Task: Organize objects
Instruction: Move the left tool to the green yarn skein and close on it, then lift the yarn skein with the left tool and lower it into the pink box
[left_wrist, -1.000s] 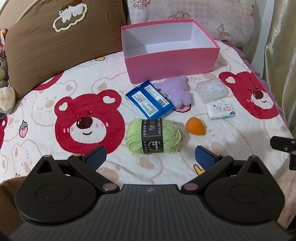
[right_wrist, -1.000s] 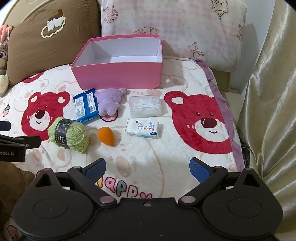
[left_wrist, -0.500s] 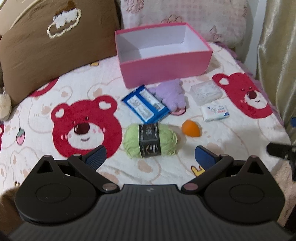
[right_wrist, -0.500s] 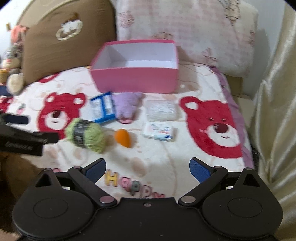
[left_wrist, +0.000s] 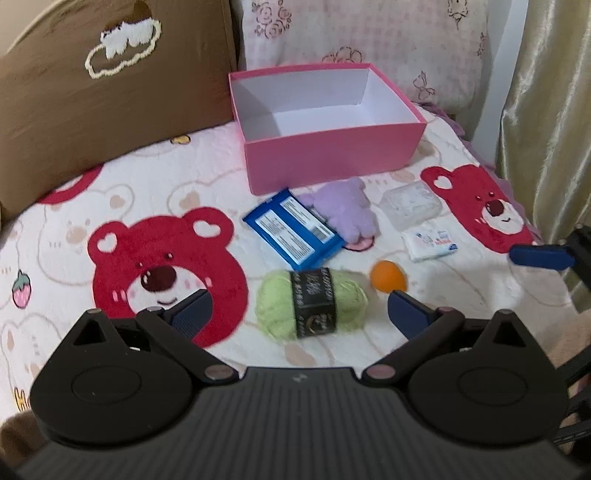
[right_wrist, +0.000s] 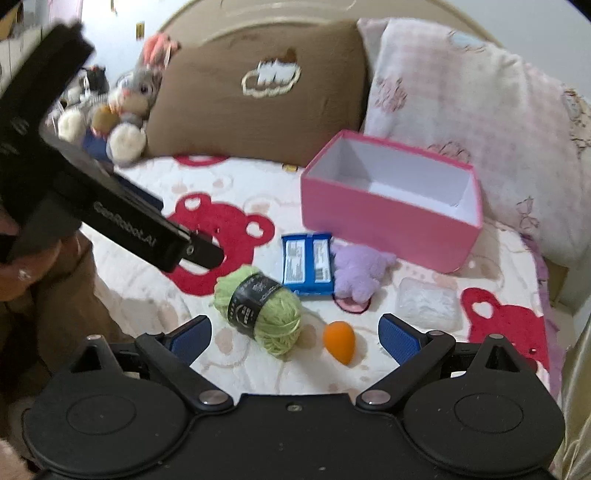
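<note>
An empty pink box (left_wrist: 328, 155) (right_wrist: 384, 218) stands at the back of the bed. In front of it lie a blue packet (left_wrist: 293, 232) (right_wrist: 306, 267), a purple plush (left_wrist: 347, 214) (right_wrist: 358, 273), a clear plastic case (left_wrist: 412, 205) (right_wrist: 426, 306) and a white tissue pack (left_wrist: 430, 245). Nearer lie a green yarn ball (left_wrist: 312, 308) (right_wrist: 258, 314) and an orange sponge egg (left_wrist: 387, 277) (right_wrist: 340, 341). My left gripper (left_wrist: 299, 314) is open just short of the yarn. My right gripper (right_wrist: 295, 334) is open, with the yarn and egg just ahead between its fingers.
A brown pillow (left_wrist: 103, 96) and a pink floral pillow (left_wrist: 369, 40) lean behind the box. Stuffed toys (right_wrist: 122, 110) sit at the far left. A gold curtain (left_wrist: 550, 122) hangs on the right. The bedspread (left_wrist: 110, 221) has red bear prints.
The right gripper has swung left and now faces the yarn and egg, with the left gripper's body large in its view. The left gripper has edged closer to the yarn.
</note>
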